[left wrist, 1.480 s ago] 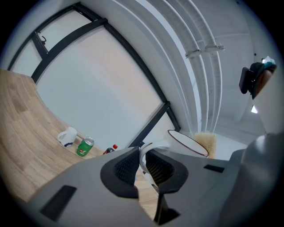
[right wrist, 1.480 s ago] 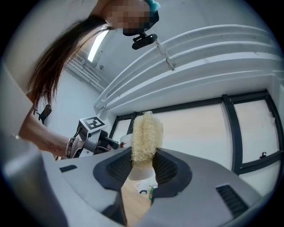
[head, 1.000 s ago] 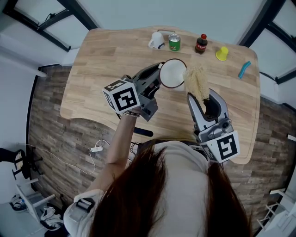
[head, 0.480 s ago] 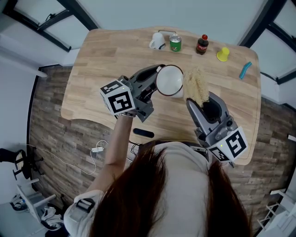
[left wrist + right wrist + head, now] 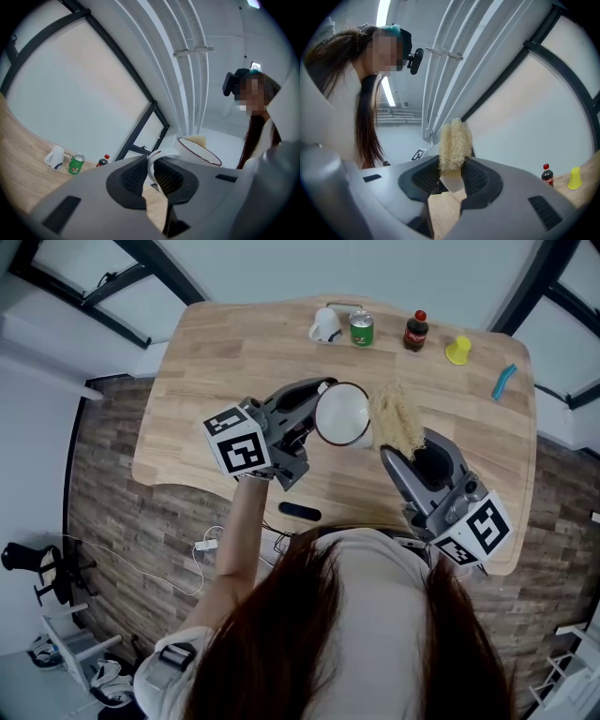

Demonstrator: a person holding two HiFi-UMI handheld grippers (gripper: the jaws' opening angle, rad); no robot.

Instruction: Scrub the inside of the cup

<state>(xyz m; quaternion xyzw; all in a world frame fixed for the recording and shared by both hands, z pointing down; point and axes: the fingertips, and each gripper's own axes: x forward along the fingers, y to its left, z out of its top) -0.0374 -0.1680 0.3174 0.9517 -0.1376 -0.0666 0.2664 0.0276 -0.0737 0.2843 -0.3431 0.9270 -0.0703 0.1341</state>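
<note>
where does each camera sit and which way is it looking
Head view: on the person's head, facing steeply down at the table; hair, left gripper and right gripper show.
Left gripper view: on the left gripper, along its jaws, shut on the cup by its handle.
Right gripper view: on the right gripper, along its jaws, shut on the scrubber.
Shared: all three show the bottle.

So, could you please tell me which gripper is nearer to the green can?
Left. The left gripper, holding the cup by its handle, is just nearer the person than the green can; the right gripper, holding the scrubber, is farther back and right.
</note>
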